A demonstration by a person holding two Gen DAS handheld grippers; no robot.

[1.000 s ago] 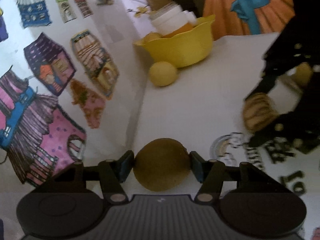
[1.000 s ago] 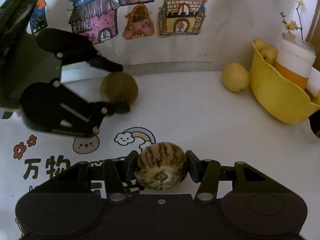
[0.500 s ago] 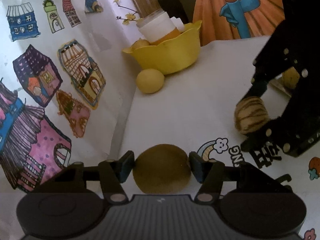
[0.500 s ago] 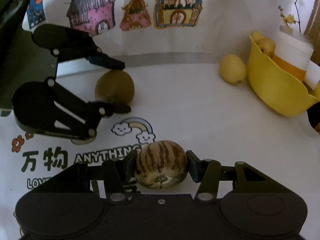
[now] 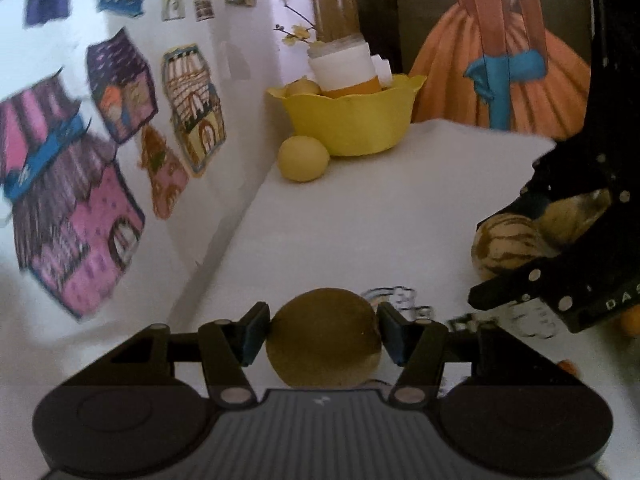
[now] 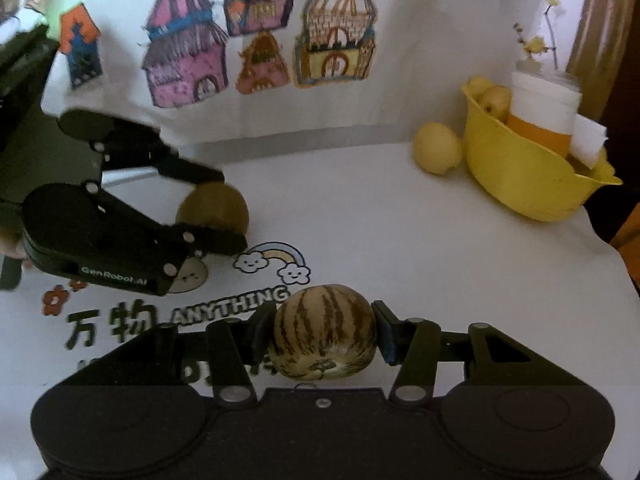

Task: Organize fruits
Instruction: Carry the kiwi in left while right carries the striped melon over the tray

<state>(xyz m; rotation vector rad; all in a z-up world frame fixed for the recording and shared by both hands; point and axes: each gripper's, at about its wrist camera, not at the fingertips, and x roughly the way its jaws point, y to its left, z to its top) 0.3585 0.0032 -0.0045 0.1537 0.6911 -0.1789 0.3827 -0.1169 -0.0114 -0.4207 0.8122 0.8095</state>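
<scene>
The left gripper is clamped on a brown kiwi, the right gripper on a striped melon-like fruit; both fruits fill the jaws at lower centre. The yellow bowl lies ahead in the upper middle of the left view and at the upper right of the right view, a lemon just beside it. Which hand is nearer is hard to judge. The tablecloth reads "ANYTHING"; the left gripper reads "GenRobot.AI".
</scene>
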